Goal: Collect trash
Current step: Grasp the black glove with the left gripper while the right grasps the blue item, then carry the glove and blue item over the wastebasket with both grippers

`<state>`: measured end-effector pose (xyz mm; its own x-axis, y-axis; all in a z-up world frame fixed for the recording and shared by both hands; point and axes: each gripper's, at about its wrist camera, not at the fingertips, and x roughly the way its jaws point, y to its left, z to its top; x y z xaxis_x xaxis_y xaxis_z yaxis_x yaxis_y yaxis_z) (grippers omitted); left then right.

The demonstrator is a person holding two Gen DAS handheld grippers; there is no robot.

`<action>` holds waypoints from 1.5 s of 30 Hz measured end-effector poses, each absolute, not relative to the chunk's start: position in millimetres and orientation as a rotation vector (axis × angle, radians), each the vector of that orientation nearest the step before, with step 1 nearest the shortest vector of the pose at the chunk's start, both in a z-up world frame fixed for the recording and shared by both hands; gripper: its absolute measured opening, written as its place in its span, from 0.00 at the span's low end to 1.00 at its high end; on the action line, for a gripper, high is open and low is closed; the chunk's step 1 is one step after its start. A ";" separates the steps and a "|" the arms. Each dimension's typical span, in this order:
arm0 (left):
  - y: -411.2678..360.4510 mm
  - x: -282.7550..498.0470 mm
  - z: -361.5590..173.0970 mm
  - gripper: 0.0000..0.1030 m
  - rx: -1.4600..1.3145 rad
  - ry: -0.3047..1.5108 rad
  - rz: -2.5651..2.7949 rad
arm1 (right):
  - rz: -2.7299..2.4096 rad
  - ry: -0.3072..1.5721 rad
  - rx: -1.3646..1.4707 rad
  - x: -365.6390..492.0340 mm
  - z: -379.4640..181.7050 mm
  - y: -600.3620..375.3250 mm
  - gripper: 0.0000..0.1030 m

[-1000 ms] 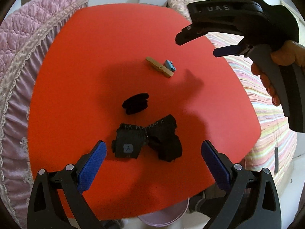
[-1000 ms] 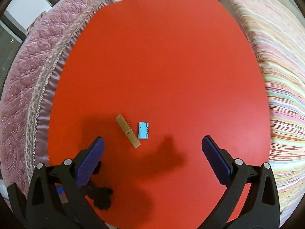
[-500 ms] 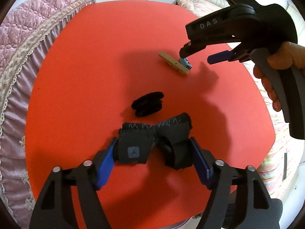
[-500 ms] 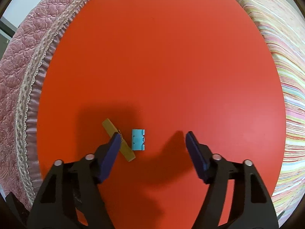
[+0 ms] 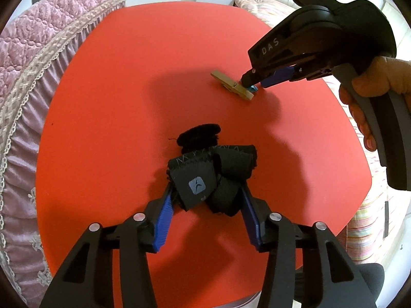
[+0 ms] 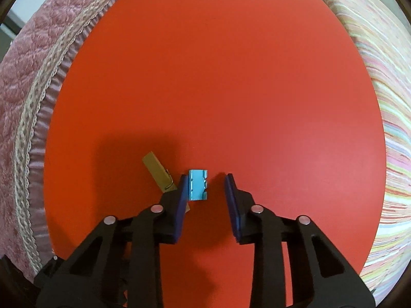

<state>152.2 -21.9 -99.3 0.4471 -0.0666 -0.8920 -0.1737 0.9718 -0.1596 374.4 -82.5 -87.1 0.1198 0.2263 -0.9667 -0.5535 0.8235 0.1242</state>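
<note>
Nothing binned yet. Left hand-held gripper (image 5: 205,205) clamped on black strap bundle (image 5: 210,177) on red tabletop (image 5: 115,102); right hand-held gripper (image 6: 205,188) apart, straddling blue clip (image 6: 197,185). Wooden clothespin (image 6: 159,174), black wad (image 5: 199,137) left.

Each view was taken from behind its own jaws, angled down onto the red table (image 5: 108,118). The left wrist view sat close over the black strap (image 5: 203,179) between its jaws. The right wrist view was closer, the blue piece (image 6: 197,188) between its jaws. The wooden clothespin (image 5: 232,86) was shared by both views.
</note>
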 end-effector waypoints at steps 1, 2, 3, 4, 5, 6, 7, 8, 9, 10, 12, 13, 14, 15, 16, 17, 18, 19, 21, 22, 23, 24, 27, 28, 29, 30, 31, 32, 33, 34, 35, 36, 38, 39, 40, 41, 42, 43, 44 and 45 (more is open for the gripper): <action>-20.5 153.9 -99.2 0.44 -0.241 1.107 0.067 | 0.582 1.333 -0.306 373.0 -86.9 -81.7 0.23; -21.3 153.5 -98.8 0.43 -0.241 1.106 0.066 | 0.582 1.333 -0.312 372.4 -86.6 -81.4 0.17; -22.5 153.2 -98.3 0.41 -0.240 1.105 0.064 | 0.583 1.332 -0.318 371.6 -86.3 -81.2 0.14; -22.0 152.4 -97.9 0.40 -0.240 1.104 0.061 | 0.587 1.330 -0.323 370.9 -86.0 -80.9 0.14; -22.7 152.0 -97.6 0.40 -0.241 1.103 0.058 | 0.589 1.328 -0.326 370.8 -86.1 -80.5 0.14; -23.1 151.5 -97.2 0.39 -0.243 1.102 0.055 | 0.593 1.327 -0.329 370.5 -86.0 -80.7 0.14; -23.5 152.2 -97.0 0.37 -0.246 1.102 0.053 | 0.596 1.325 -0.332 370.3 -86.0 -81.0 0.14; -22.7 152.6 -97.0 0.36 -0.248 1.101 0.050 | 0.598 1.325 -0.332 370.5 -86.0 -81.6 0.14; -23.3 152.7 -96.4 0.35 -0.248 1.101 0.047 | 0.598 1.326 -0.331 370.7 -85.9 -82.3 0.14; -23.7 152.4 -95.8 0.33 -0.249 1.100 0.045 | 0.597 1.325 -0.333 370.7 -85.7 -82.6 0.14; -23.4 151.6 -94.7 0.31 -0.249 1.098 0.042 | 0.596 1.322 -0.335 370.5 -85.2 -83.4 0.14; -23.4 151.1 -93.9 0.29 -0.250 1.097 0.040 | 0.594 1.321 -0.334 370.7 -85.0 -83.0 0.13; -23.7 150.2 -93.2 0.28 -0.249 1.097 0.038 | 0.593 1.318 -0.332 370.9 -84.2 -84.3 0.13; -24.2 149.2 -92.3 0.27 -0.249 1.096 0.037 | 0.592 1.317 -0.328 370.8 -83.4 -85.9 0.13; -18.8 152.8 -93.8 0.27 -0.249 1.096 0.036 | 0.591 1.315 -0.324 370.7 -82.4 -86.7 0.13; -14.7 154.7 -94.7 0.26 -0.249 1.096 0.033 | 0.590 1.312 -0.323 370.3 -81.0 -89.1 0.13; -15.3 153.6 -94.3 0.25 -0.248 1.095 0.030 | 0.590 1.309 -0.320 370.0 -79.5 -90.8 0.13; -16.0 152.8 -93.8 0.25 -0.245 1.096 0.029 | 0.590 1.308 -0.318 369.9 -78.4 -92.5 0.13; -17.3 150.5 -92.2 0.23 -0.243 1.092 0.026 | 0.590 1.303 -0.315 368.9 -75.9 -95.2 0.13; -17.4 149.7 -90.7 0.23 -0.241 1.089 0.025 | 0.588 1.301 -0.313 368.4 -74.1 -96.5 0.13; -16.3 149.8 -89.3 0.22 -0.240 1.087 0.024 | 0.587 1.297 -0.311 367.6 -71.9 -98.2 0.13; -16.3 148.9 -87.1 0.22 -0.238 1.084 0.023 | 0.588 1.294 -0.309 366.6 -70.2 -99.1 0.13; -16.8 145.1 -79.8 0.21 -0.229 1.074 0.017 | 0.588 1.282 -0.304 362.1 -62.7 -102.6 0.13; -17.5 143.1 -76.7 0.21 -0.224 1.069 0.017 | 0.589 1.278 -0.301 360.3 -59.9 -103.7 0.13; -18.1 141.5 -74.0 0.21 -0.221 1.065 0.016 | 0.589 1.275 -0.300 358.7 -57.6 -104.4 0.13; -17.5 140.3 -70.9 0.21 -0.218 1.060 0.014 | 0.589 1.271 -0.299 356.4 -54.6 -106.6 0.13; -17.3 138.0 -67.1 0.21 -0.213 1.054 0.012 | 0.590 1.266 -0.296 353.6 -51.1 -109.3 0.13; -17.8 136.2 -64.0 0.21 -0.209 1.051 0.009 | 0.591 1.261 -0.296 350.7 -47.4 -111.9 0.13; -18.5 133.7 -60.1 0.21 -0.202 1.046 0.005 | 0.592 1.257 -0.296 347.4 -44.2 -114.4 0.13; -16.7 133.9 -57.2 0.21 -0.198 1.044 0.001 | 0.593 1.254 -0.297 344.3 -41.6 -116.3 0.13; -17.1 132.2 -54.5 0.21 -0.194 1.043 -0.003 | 0.595 1.251 -0.298 340.9 -38.7 -119.7 0.13; -17.2 130.0 -52.1 0.21 -0.189 1.041 -0.010 | 0.598 1.248 -0.300 337.0 -35.6 -122.7 0.13; -18.5 125.9 -44.3 0.21 -0.175 1.036 -0.021 | 0.602 1.239 -0.304 327.6 -28.2 -130.2 0.13; -19.6 124.2 -41.8 0.21 -0.170 1.035 -0.025 | 0.609 1.234 -0.304 322.2 -24.5 -133.0 0.13; -21.1 122.8 -39.1 0.21 -0.160 1.032 -0.029 | 0.611 1.227 -0.310 316.2 -20.9 -135.7 0.13; -21.5 120.6 -36.4 0.21 -0.154 1.030 -0.033 | 0.613 1.220 -0.310 310.0 -17.2 -139.4 0.13; -22.1 118.3 -33.5 0.21 -0.150 1.027 -0.038 | 0.617 1.216 -0.308 305.3 -14.8 -141.9 0.13; -23.2 115.1 -30.8 0.21 -0.147 1.023 -0.043 | 0.622 1.208 -0.310 298.7 -11.2 -144.7 0.13; -21.8 113.6 -28.0 0.21 -0.145 1.020 -0.048 | 0.626 1.198 -0.316 291.1 -7.8 -148.0 0.13; -22.1 110.6 -24.4 0.21 -0.143 1.015 -0.052 | 0.630 1.193 -0.315 285.5 -5.5 -150.0 0.13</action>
